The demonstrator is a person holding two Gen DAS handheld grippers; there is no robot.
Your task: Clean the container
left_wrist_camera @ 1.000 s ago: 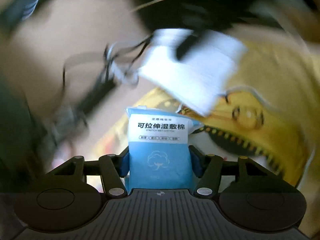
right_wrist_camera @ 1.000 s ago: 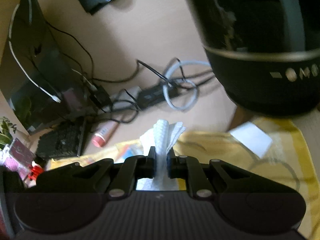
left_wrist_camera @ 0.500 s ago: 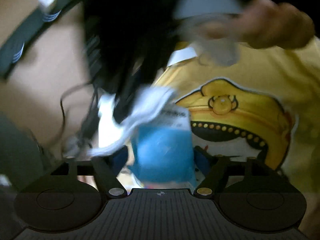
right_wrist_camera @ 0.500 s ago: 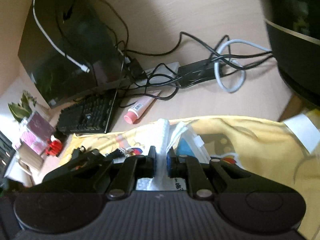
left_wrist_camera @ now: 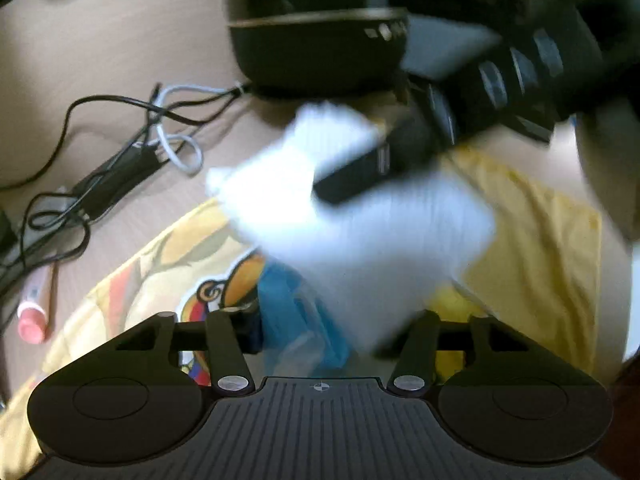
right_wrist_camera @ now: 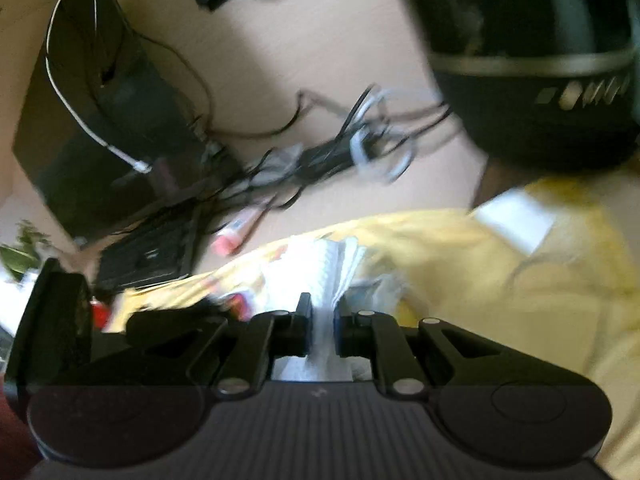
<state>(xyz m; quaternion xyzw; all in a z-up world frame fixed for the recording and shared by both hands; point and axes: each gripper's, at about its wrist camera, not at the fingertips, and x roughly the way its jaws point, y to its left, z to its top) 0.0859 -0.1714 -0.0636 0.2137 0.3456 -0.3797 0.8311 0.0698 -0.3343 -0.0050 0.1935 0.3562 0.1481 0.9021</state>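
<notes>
Two grippers work over a yellow cloth (left_wrist_camera: 536,240). The left gripper (left_wrist_camera: 324,332) has just been closing and now clamps a blue wipe packet (left_wrist_camera: 296,320) between its fingers. The right gripper (right_wrist_camera: 320,320) pinches a white wipe (right_wrist_camera: 320,276) tightly; that wipe hangs blurred just ahead of the left gripper. Beyond both stands the dark container (left_wrist_camera: 320,40), with tangled cables (left_wrist_camera: 120,152) to its left.
</notes>
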